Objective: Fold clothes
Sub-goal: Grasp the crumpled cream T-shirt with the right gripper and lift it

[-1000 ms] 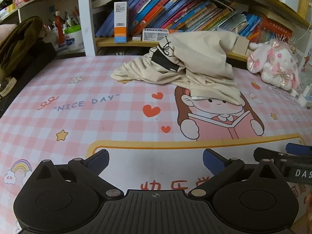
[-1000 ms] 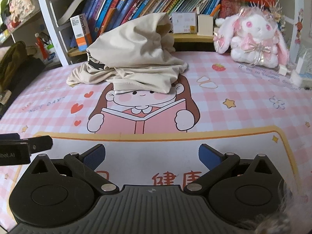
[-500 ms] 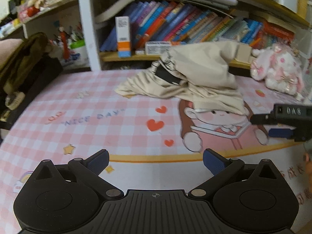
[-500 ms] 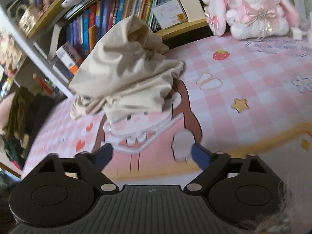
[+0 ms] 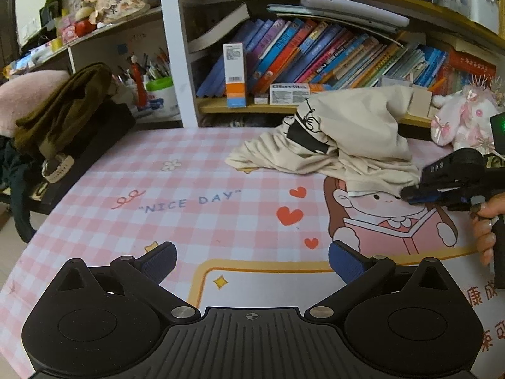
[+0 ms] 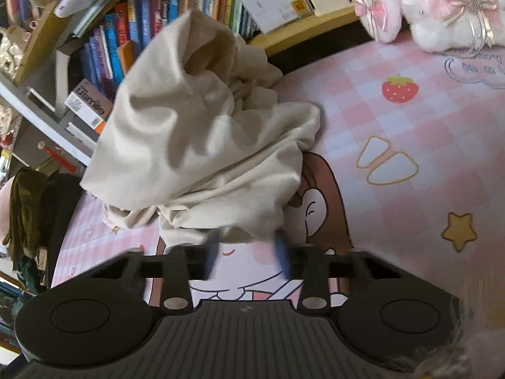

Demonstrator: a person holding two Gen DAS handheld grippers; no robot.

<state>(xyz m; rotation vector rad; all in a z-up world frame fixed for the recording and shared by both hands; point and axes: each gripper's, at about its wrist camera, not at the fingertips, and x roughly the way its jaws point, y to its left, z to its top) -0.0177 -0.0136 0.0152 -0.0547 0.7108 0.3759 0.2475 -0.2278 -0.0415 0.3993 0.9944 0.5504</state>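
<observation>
One crumpled garment [image 6: 202,145] lay heaped, no clear axis; right fingers [image 6: 247,252] were just closing at its near hem, grip unclear; left fingers [image 5: 251,262] gaped empty.

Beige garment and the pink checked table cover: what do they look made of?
Beige garment: soft matte woven or knit cloth, probably cotton; it slumps in loose creases. Table cover: smooth printed sheet, possibly vinyl or coated fabric; it lies flat, with cartoon print and faint sheen.

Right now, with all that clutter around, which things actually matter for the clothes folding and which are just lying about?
Part of the job:
- crumpled beige cotton garment
- right gripper, at the garment's near hem, fingers just closing
- left gripper, open, hanging back

Just lying about:
- pink and white plush bunny
- row of colourful books
- olive-green cloth
- pen pot
</observation>
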